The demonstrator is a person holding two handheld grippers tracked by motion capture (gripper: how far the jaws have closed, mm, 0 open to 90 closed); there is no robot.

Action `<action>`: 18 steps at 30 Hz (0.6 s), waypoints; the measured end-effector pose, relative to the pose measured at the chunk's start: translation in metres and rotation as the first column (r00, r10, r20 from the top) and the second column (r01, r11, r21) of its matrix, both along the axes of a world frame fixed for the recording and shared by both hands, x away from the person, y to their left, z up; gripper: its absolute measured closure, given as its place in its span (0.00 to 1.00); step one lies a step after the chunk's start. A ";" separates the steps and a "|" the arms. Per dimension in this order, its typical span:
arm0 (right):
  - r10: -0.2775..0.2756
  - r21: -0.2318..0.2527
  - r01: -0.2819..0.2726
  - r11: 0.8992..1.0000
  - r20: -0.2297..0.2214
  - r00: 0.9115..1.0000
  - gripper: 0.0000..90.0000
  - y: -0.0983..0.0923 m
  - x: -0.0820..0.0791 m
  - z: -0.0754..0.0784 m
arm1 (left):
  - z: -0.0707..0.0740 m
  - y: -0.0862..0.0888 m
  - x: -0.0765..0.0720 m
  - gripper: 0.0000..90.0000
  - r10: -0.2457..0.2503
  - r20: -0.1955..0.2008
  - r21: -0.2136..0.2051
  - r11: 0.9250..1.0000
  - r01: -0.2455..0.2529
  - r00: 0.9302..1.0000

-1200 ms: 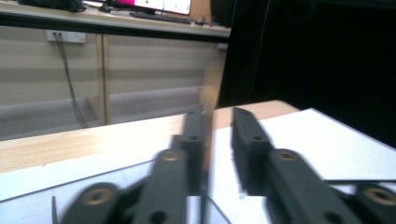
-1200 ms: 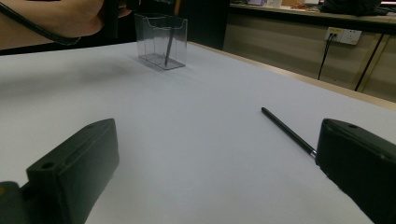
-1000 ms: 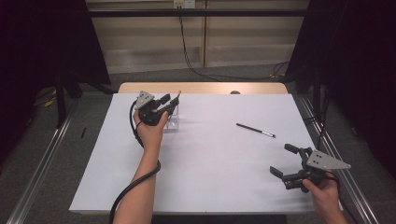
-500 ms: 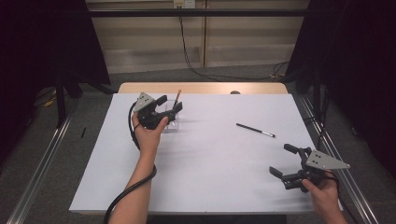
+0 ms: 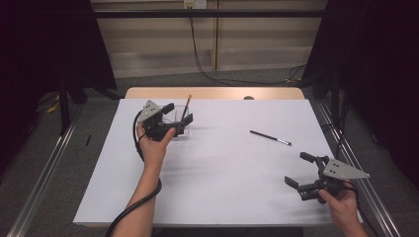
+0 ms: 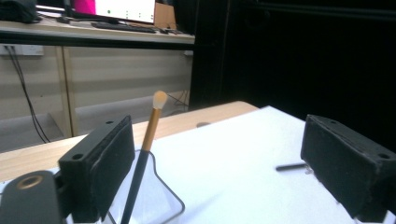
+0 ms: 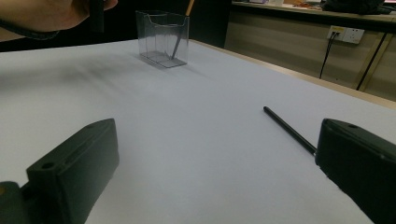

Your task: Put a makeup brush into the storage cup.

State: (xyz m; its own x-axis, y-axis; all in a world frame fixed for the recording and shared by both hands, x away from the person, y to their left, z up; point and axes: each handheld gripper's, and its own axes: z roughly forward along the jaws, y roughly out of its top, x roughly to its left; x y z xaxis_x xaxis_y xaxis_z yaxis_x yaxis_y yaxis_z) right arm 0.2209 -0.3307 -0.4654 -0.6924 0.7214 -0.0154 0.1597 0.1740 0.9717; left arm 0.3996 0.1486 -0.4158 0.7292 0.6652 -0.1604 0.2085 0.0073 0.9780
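Note:
A clear plastic holder (image 5: 179, 120) (image 7: 163, 39) (image 6: 154, 200) stands at the table's far left with a makeup brush (image 5: 186, 108) (image 6: 147, 149) leaning inside it, bristles up. My left gripper (image 5: 177, 113) (image 6: 224, 172) hovers just over the holder, jaws wide open and empty. A black pencil-like stick (image 5: 270, 138) (image 7: 289, 130) (image 6: 290, 166) lies flat on the white table right of centre. My right gripper (image 5: 300, 169) (image 7: 215, 172) rests open near the front right corner, pointing toward the stick, nothing between its jaws.
The white table cover (image 5: 222, 173) ends on a wooden strip (image 5: 212, 93) at the far edge. Metal rails (image 5: 44, 173) run along both sides. Cables (image 5: 207, 59) hang behind the table.
My left gripper has drawn back slightly from the holder, leaving the brush standing free in it. The right gripper has not moved.

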 end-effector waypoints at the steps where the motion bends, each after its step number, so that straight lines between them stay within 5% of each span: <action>1: 0.000 0.001 0.000 1.000 0.000 1.000 0.00 0.000 0.000 0.000 | 0.000 0.000 -0.001 0.09 -0.005 -0.004 0.005 1.000 0.005 1.000; 12: 0.001 -0.001 -0.001 1.000 0.001 1.000 0.00 0.000 0.000 0.000 | -0.001 0.010 -0.012 0.02 -0.067 -0.017 -0.040 0.997 0.066 0.998; 18: -0.001 0.001 0.001 1.000 -0.001 1.000 0.00 0.000 0.000 0.000 | 0.000 0.017 -0.018 0.00 -0.083 -0.006 -0.014 0.996 0.083 0.997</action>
State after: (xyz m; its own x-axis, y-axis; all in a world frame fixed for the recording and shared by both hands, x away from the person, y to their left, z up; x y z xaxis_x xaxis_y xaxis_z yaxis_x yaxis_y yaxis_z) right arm 0.2205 -0.3307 -0.4651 -0.6914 0.7223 -0.0144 0.1606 0.1730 0.9717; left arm 0.3815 0.1660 -0.4160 0.7810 0.5998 -0.1743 0.2152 0.0035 0.9766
